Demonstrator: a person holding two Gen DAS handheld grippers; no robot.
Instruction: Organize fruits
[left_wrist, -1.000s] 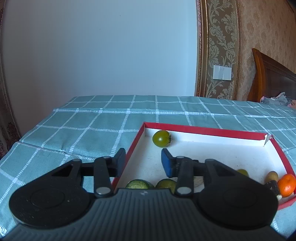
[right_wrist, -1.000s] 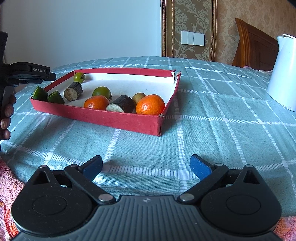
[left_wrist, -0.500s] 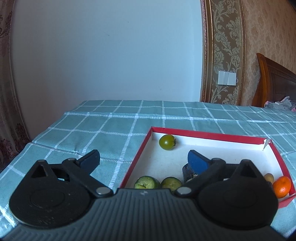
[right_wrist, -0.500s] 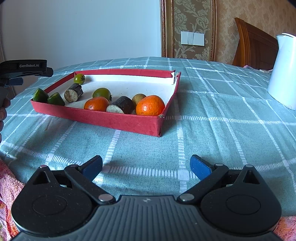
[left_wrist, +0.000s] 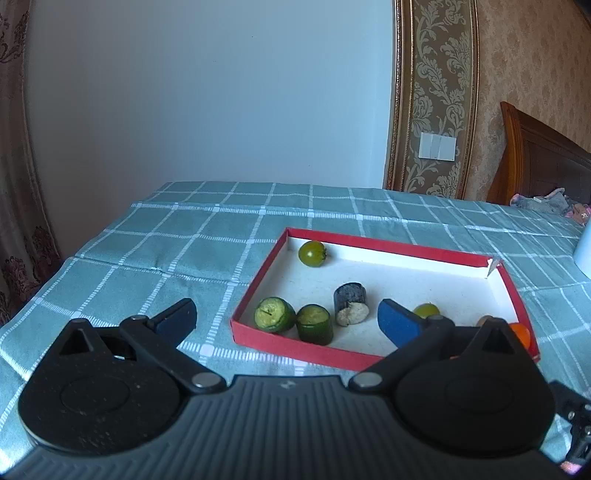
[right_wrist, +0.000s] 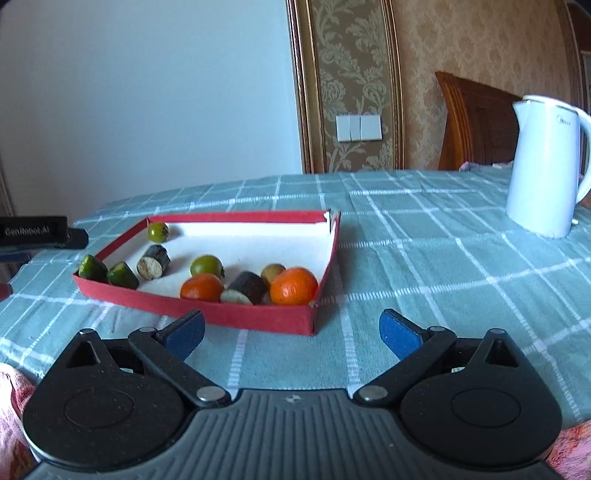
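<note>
On the teal checked tablecloth (left_wrist: 192, 251) the left gripper (left_wrist: 286, 319) hangs above the near left corner of the red tray (left_wrist: 388, 246), its blue pads spread as wide as they go and nothing between them; its jaws have just been opening. In the left wrist view, two green cucumber pieces (left_wrist: 275, 315) sit side by side, touching, in that near left corner, with a small green tomato (left_wrist: 312, 253) alone in the far left corner. Just right of the cucumber pieces a dark stub with a pale cut end (left_wrist: 351, 303) lies on the white floor of the tray. Further right, in the right wrist view, a second green fruit (right_wrist: 207, 266) rests near the middle, and in front of it an orange (right_wrist: 201, 288), another dark stub (right_wrist: 248, 287), a brownish fruit (right_wrist: 272, 272) and a larger orange (right_wrist: 293, 286) crowd together at the near right corner. The right gripper (right_wrist: 291, 332) hovers over the cloth in front of the tray, its jaws wide apart and empty. Well off to the right a white kettle (right_wrist: 545, 166) stands on the cloth.
</note>
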